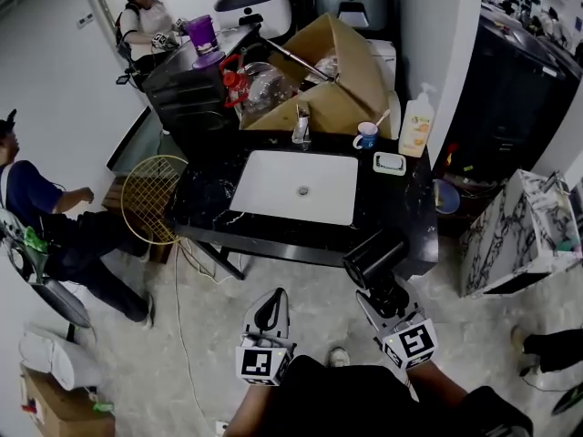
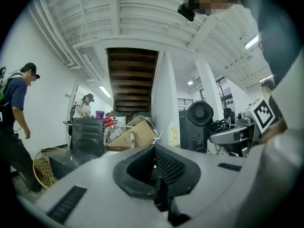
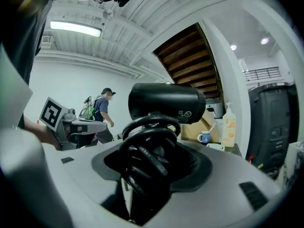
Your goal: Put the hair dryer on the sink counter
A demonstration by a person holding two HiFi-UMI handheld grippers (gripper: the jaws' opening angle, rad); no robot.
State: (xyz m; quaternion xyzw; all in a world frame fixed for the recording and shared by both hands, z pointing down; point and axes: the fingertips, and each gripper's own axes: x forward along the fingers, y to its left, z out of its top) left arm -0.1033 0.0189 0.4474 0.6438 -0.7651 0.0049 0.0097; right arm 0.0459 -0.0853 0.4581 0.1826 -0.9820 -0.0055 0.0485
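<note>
A black hair dryer point(image 1: 373, 255), its cord wound round the handle, hangs just off the front right corner of the black sink counter point(image 1: 205, 198). My right gripper point(image 1: 387, 291) is shut on its handle. In the right gripper view the barrel point(image 3: 164, 101) lies crosswise above the coiled cord, between the jaws of the right gripper point(image 3: 152, 160). The white sink basin point(image 1: 296, 187) is set in the counter's middle. My left gripper point(image 1: 267, 309) is held low before the counter, open and holding nothing. The left gripper view shows the left gripper point(image 2: 156, 167) and the dryer's rear grille point(image 2: 199, 113).
A cardboard box point(image 1: 332, 80), a soap bottle point(image 1: 416, 124), a mug point(image 1: 366, 136) and a soap dish point(image 1: 389, 163) stand along the counter's back. A yellow racket point(image 1: 150, 198) leans at its left end. A marbled box point(image 1: 519, 235) stands to the right. One person point(image 1: 46, 226) crouches at the left.
</note>
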